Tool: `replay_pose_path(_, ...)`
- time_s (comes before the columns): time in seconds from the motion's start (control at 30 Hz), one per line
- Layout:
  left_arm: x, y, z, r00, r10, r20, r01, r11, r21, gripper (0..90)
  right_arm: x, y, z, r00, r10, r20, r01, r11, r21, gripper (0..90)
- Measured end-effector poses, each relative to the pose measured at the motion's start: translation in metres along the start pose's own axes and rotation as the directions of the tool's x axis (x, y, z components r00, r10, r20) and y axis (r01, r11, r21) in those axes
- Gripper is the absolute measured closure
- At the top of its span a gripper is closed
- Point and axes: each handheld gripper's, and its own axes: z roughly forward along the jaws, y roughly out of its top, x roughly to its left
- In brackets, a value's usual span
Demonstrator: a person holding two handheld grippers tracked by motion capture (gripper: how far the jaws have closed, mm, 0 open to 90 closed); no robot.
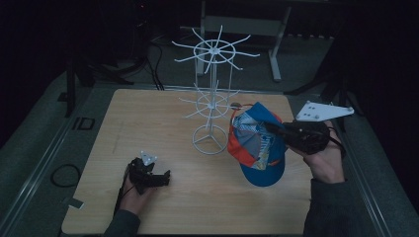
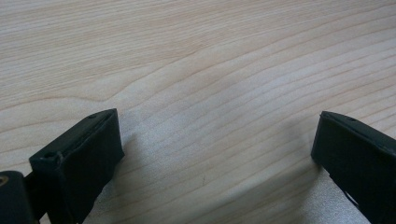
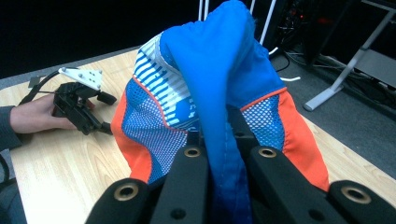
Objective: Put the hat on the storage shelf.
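Observation:
A blue, orange and white cap [image 1: 257, 145] hangs above the table's right side, just right of a white wire rack [image 1: 212, 89]. My right gripper [image 1: 276, 129] is shut on the cap's blue fabric [image 3: 219, 93], with the cloth pinched between the two black jaws. Mesh and striped panels [image 3: 159, 121] fall to either side of the jaws. Near the table's front left, my left gripper [image 1: 165, 175] rests on the wood with its jaws wide apart. Bare wood [image 2: 215, 140] lies between its two fingers [image 2: 84, 158].
The wire rack's round base [image 1: 210, 139] stands in the table's middle, its hooked arms spreading at two levels. The wooden table [image 1: 148, 113] ends in dark floor on all sides. A grey table frame [image 1: 274, 29] and cables [image 1: 153, 64] lie beyond the far edge.

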Motion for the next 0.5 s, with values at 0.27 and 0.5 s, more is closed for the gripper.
replay_pose_path(0.27, 0.0000, 0.0000, 0.0000, 1.0000, 0.000, 0.000, 0.000, 1.0000, 0.000, 2.2, 0.0003, -0.0017, 0.0015, 1.0000, 0.003, -0.003, -0.003, 1.000, 0.000, 88.8)
replay_pose_path(0.5, 0.0000, 0.0000, 0.0000, 1.0000, 0.000, 0.000, 0.000, 1.0000, 0.000, 2.2, 0.0006, 0.0011, 0.0006, 1.0000, -0.001, -0.001, 0.001, 1.000, -0.013, 88.7)
